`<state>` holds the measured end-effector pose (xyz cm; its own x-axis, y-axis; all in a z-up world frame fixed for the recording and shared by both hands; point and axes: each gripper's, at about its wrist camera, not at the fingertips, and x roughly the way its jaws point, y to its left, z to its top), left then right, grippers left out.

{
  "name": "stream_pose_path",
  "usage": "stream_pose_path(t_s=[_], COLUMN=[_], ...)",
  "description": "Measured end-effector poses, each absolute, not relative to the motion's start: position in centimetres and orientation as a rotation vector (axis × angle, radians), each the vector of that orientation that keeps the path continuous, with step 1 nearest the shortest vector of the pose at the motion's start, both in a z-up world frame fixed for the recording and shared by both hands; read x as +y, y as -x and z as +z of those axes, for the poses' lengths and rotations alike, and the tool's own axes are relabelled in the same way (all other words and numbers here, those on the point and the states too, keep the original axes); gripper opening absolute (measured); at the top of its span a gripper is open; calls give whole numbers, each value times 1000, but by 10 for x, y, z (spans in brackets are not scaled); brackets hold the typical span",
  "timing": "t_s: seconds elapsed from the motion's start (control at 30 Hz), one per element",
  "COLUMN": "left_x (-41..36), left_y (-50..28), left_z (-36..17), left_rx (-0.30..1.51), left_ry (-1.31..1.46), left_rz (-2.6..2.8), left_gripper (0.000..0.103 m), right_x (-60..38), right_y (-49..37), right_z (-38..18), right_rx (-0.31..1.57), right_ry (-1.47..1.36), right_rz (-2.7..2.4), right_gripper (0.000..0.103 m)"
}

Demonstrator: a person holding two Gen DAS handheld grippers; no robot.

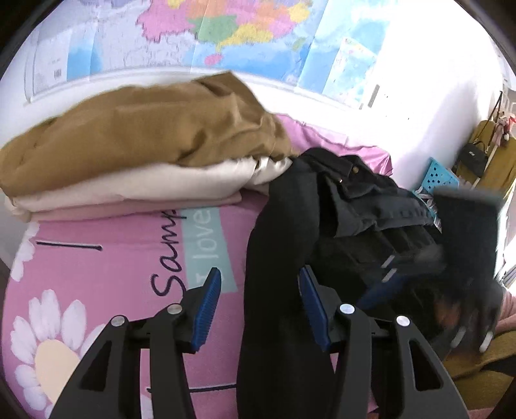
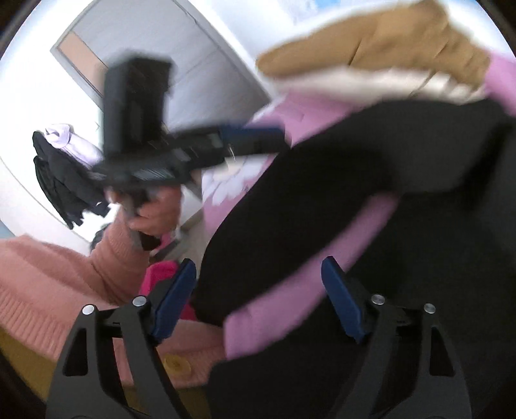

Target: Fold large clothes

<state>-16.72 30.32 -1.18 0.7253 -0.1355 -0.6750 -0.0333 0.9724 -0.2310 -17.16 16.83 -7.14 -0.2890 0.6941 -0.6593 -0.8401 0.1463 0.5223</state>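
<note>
My left tongs [image 1: 260, 306] are released, blue pads apart, a black sleeve of the black garment [image 1: 348, 206] running loose between them, no pad pressing on it. My right tongs [image 2: 259, 296] gape wide, released too; black cloth and pink bed sheet [image 2: 290, 283] sit in the gap, nothing pinched. The black garment lies crumpled on the pink flowered bed sheet [image 1: 113, 258], just beside the folded stack: tan garment [image 1: 145, 135] on top, cream one [image 1: 145, 183] under it, a pale pink layer at the bottom. Black garment's collar end touches the stack's near corner. Left wrist view: my right tongs are a blur past the black garment, away from the stack. Right wrist view: my left hand [image 2: 158, 212] in a salmon knit sleeve [image 2: 106, 258] grips the left tongs' handle. Wall map [image 1: 225, 29] hangs behind the stack.
</note>
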Motion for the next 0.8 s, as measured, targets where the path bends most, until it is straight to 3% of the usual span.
stream_pose_path(t_s=[0.1,0.17,0.2,0.23,0.6,0.77,0.8], left_x=[304,304,304,305,318,298,293], left_y=[178,185,186,188,184,155,150], left_z=[-1,5,7,10,38,13,8], left_rx=[722,705,700,691,601,673,686], left_ry=[226,219,216,212,234,260,271], left_rz=[-49,-43,-41,-39,-76,-198,-229], left_gripper=[55,55,55,55,56,56,56], right_x=[194,201,204,205,101,33,22], right_y=[180,181,180,178,131,67,58], right_z=[-94,-94,-92,-85,39,20,7], right_rx=[1175,1177,1182,1171,862,917,961], right_ry=[182,149,134,109,-118,-246,-243], right_rz=[1493,1517,1528,1543,1570,1283,1205], right_gripper=[77,47,17,3,3,8,18])
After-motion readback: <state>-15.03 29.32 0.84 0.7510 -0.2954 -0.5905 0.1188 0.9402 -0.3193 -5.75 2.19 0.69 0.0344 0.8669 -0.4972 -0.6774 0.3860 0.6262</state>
